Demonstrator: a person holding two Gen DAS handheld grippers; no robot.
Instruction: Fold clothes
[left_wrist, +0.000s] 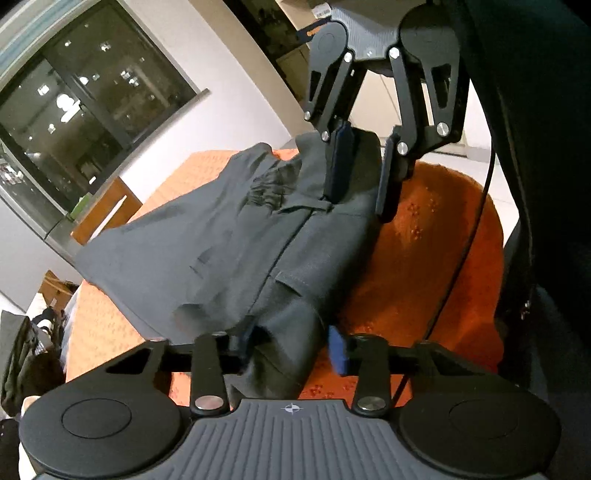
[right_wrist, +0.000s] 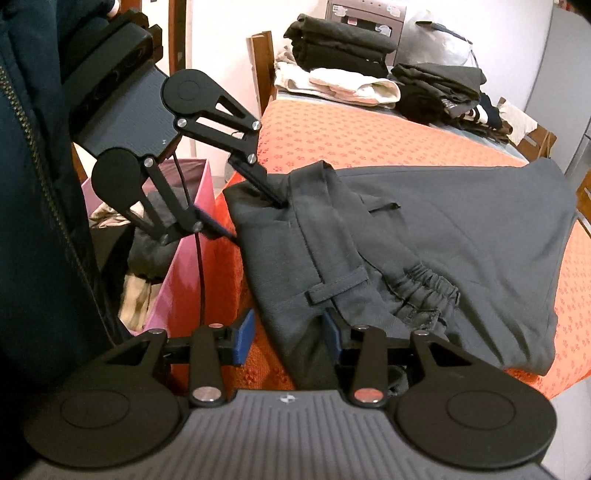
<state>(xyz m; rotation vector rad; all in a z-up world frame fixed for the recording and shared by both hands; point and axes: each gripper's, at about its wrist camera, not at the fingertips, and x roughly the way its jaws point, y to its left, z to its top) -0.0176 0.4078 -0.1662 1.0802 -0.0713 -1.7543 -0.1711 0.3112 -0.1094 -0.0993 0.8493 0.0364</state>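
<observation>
Grey trousers (left_wrist: 221, 240) (right_wrist: 461, 221) lie spread on the orange-clothed table (left_wrist: 424, 240) (right_wrist: 369, 136), waistband toward me and hanging over the near edge. My left gripper (left_wrist: 291, 347) (right_wrist: 251, 218) is closed around one bunched corner of the waistband; cloth covers one pad, and the other finger dents the fabric. My right gripper (right_wrist: 288, 338) (left_wrist: 358, 205) straddles the waistband further along, near a belt loop (right_wrist: 336, 286). Its jaws stand apart. One blue pad (right_wrist: 243, 341) is clear of the cloth, with orange showing beside it.
A pink bin (right_wrist: 184, 258) full of clothes stands by the table's edge. Folded piles (right_wrist: 340, 48) and a dark heap (right_wrist: 439, 85) sit at the far end, with a chair back (right_wrist: 264, 66) behind. A person's dark jacket (right_wrist: 37, 147) is close on the left. A black cable (left_wrist: 461, 240) hangs down.
</observation>
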